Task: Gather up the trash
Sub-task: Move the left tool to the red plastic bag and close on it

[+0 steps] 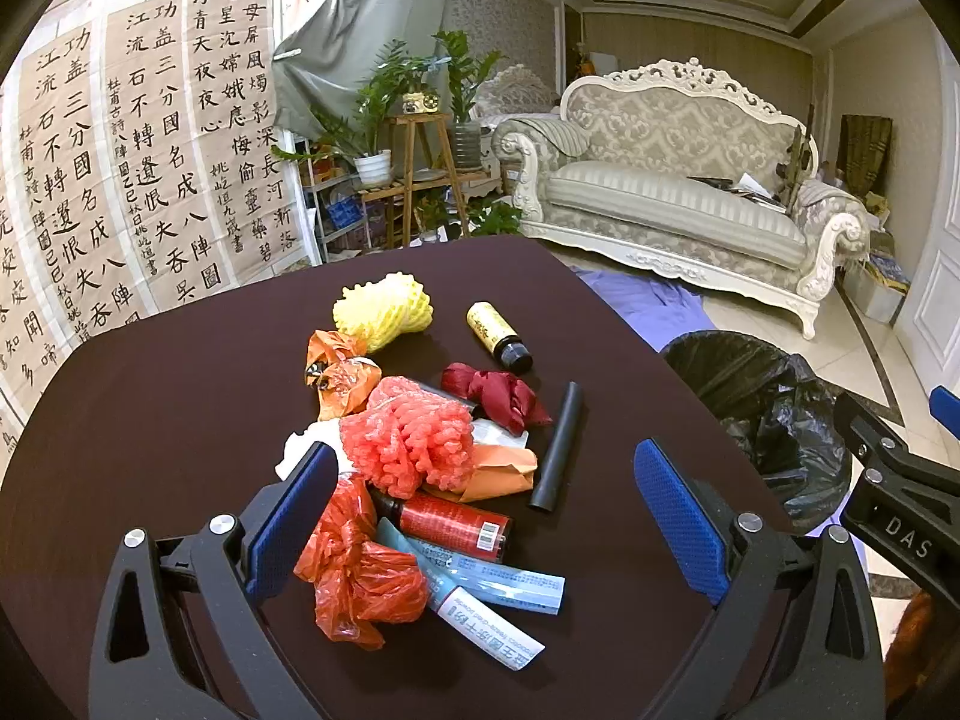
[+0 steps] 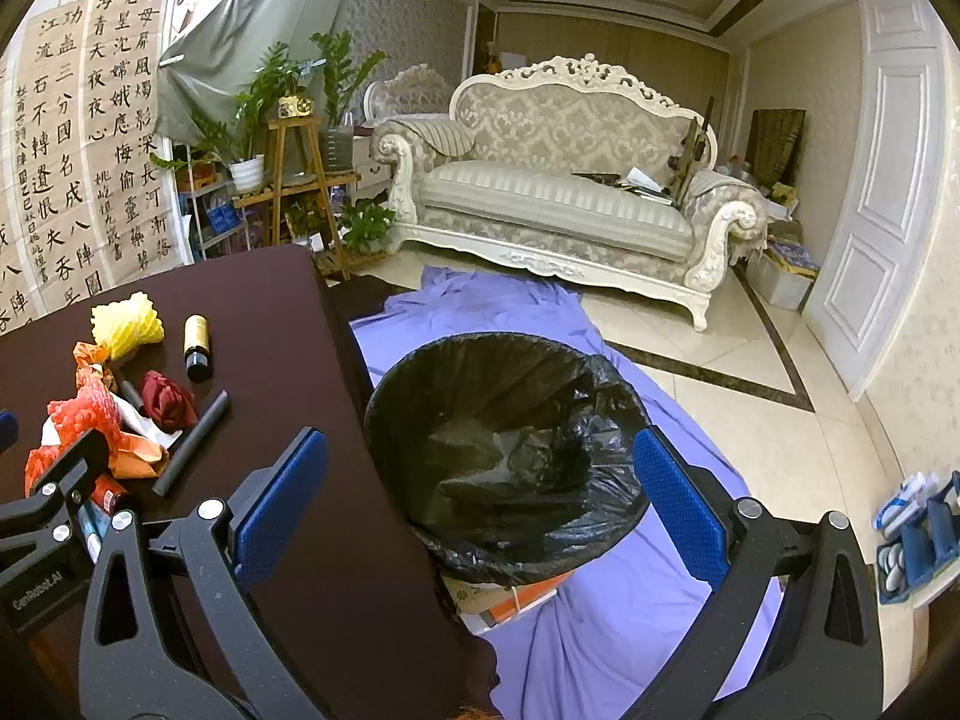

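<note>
A pile of trash lies on the dark round table [image 1: 150,408]: yellow foam net [image 1: 384,309], pink foam net [image 1: 408,438], orange wrapper [image 1: 336,378], dark red cloth [image 1: 498,396], small brown bottle [image 1: 498,333], black tube [image 1: 558,447], red can [image 1: 456,525], red plastic bag [image 1: 360,576] and blue-white tubes [image 1: 498,588]. My left gripper [image 1: 486,522] is open above the near side of the pile, empty. My right gripper [image 2: 480,510] is open and empty, over the bin [image 2: 504,450] lined with a black bag beside the table.
A purple sheet [image 2: 600,630] covers the floor under the bin. A cream sofa [image 2: 570,192], plant stand [image 2: 300,180] and calligraphy wall [image 1: 120,180] stand beyond. A white door [image 2: 888,180] is at right. A blue holder [image 2: 918,540] sits on the floor.
</note>
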